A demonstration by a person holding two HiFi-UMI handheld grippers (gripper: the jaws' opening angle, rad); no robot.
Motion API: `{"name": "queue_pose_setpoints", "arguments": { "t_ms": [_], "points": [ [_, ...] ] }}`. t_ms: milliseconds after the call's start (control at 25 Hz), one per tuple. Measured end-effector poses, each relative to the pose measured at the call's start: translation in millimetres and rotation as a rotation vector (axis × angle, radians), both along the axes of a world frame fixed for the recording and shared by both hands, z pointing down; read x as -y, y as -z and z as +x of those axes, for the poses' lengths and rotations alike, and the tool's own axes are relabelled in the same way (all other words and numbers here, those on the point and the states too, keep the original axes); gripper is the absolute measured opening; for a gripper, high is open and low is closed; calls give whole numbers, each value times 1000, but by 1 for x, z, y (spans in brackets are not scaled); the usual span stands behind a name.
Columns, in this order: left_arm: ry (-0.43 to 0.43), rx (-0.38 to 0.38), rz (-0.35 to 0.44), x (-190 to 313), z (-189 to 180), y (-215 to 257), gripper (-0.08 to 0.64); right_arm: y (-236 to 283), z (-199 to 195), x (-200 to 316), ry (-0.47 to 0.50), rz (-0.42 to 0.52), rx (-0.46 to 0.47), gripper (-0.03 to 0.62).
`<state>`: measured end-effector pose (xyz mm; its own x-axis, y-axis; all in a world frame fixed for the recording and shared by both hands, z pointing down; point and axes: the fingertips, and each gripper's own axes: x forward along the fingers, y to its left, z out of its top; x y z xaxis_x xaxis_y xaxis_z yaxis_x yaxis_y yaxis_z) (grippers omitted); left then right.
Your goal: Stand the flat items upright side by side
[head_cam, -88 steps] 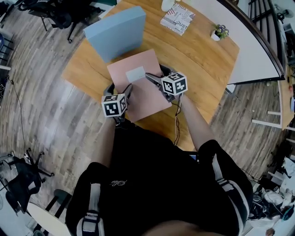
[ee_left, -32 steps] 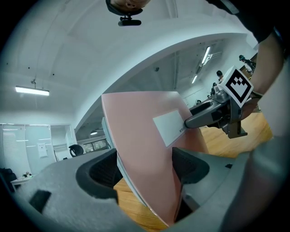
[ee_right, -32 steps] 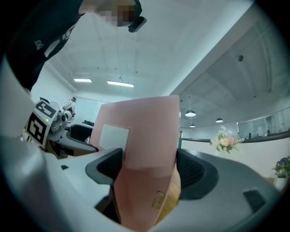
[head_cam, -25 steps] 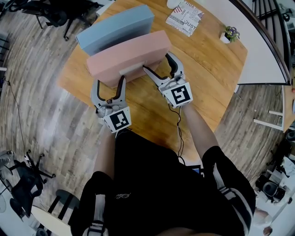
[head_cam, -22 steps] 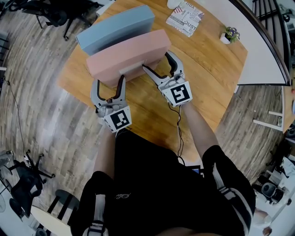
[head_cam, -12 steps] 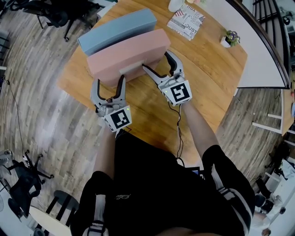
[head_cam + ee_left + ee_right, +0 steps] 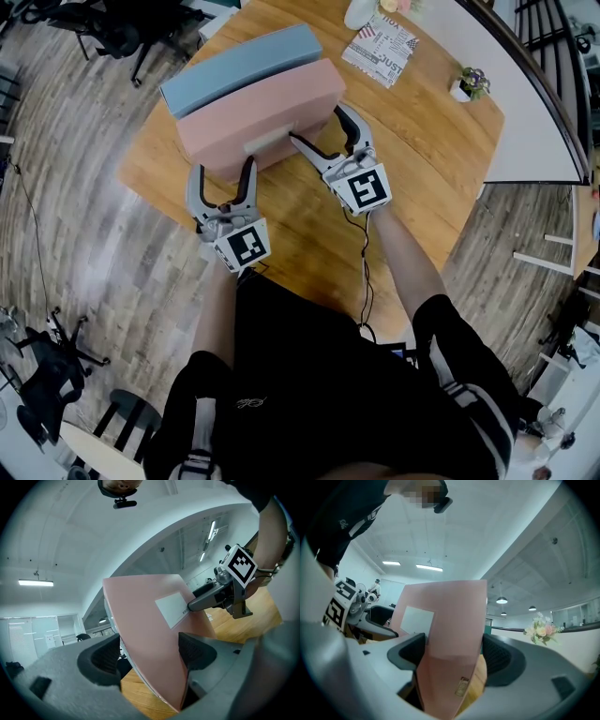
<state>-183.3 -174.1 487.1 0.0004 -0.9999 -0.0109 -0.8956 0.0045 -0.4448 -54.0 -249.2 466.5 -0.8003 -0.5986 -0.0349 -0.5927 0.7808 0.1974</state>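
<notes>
A flat pink box [image 7: 258, 111] with a white label stands on its long edge on the round wooden table [image 7: 412, 159]. A flat blue box [image 7: 239, 64] stands upright just behind it, side by side. My left gripper [image 7: 222, 167] is shut on the pink box's lower left end. My right gripper [image 7: 319, 125] is shut on its right end. In the left gripper view the pink box [image 7: 150, 620] fills the gap between the pads. In the right gripper view the pink box [image 7: 450, 620] does the same.
A printed magazine [image 7: 380, 54], a white vase with flowers [image 7: 361, 11] and a small potted plant [image 7: 466, 82] sit at the table's far side. A white curved tabletop [image 7: 525, 103] adjoins on the right. Office chairs [image 7: 112, 28] stand on the wood floor at far left.
3.5 s ago the pink box lay flat on the table; now it stands upright against the blue box. Over the last second both grippers and the box have barely moved.
</notes>
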Motion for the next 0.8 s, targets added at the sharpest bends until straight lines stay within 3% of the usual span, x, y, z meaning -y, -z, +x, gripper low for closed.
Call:
{"name": "queue_pose_setpoints", "arguments": {
  "t_ms": [800],
  "points": [
    [3, 15, -32, 7, -8, -5, 390, 1, -8, 11, 2, 20, 2, 387]
  ]
}}
